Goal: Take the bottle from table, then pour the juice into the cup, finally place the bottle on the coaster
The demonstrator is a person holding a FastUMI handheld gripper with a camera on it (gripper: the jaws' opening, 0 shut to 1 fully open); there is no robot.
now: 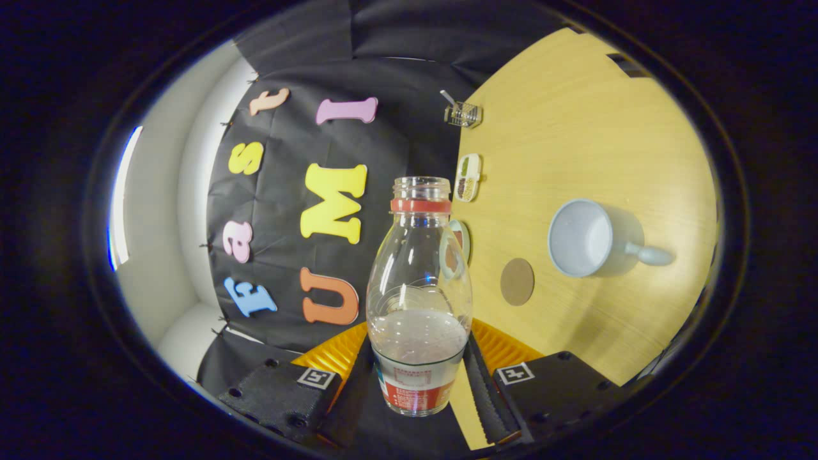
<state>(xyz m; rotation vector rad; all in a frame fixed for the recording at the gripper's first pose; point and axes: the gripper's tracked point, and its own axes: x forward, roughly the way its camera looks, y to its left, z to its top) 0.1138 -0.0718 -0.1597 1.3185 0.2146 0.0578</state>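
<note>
One bottle [418, 300] stands between the two fingers of the one gripper [418, 390], both pressing its sides. Beyond the fingers, on the one wooden table [575, 128], sit one cup [585, 237], one round coaster [517, 282], one divided dish [468, 177], one small wire basket [463, 114] and one ring-shaped object [461, 241] just behind the bottle.

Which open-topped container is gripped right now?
The bottle, clamped between the hand-held gripper fingers; the cup sits apart on the table.
</note>
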